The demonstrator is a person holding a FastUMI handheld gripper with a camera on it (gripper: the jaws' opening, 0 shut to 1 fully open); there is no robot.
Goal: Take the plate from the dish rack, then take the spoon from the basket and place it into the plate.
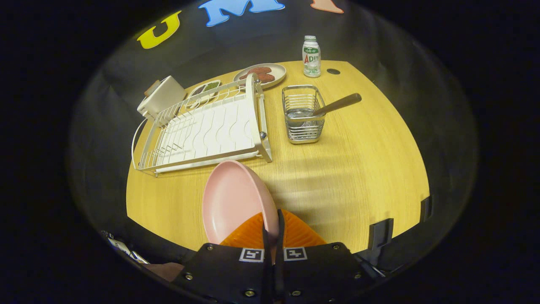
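Two fingers of the claw (272, 228) are pressed together on the rim of the pink plate (232, 198), clamping it so that it stands tilted on edge above the wooden surface (358, 177), clear of the rack. Just beyond the plate lies the white dish rack (202, 131), its wire bed bare, with one corner close to the plate's upper edge. Beside the rack, to the right of the fingers' line, stands a wire basket (303, 114), and the spoon (333, 105) leans in it with its handle sticking out over the rim. Farther back, past the rack, sit a white box (162, 99), a small tray of food (204, 89) and a round dish with reddish pieces (263, 74). Farthest off, a small bottle (311, 56) stands near the surface's back edge.
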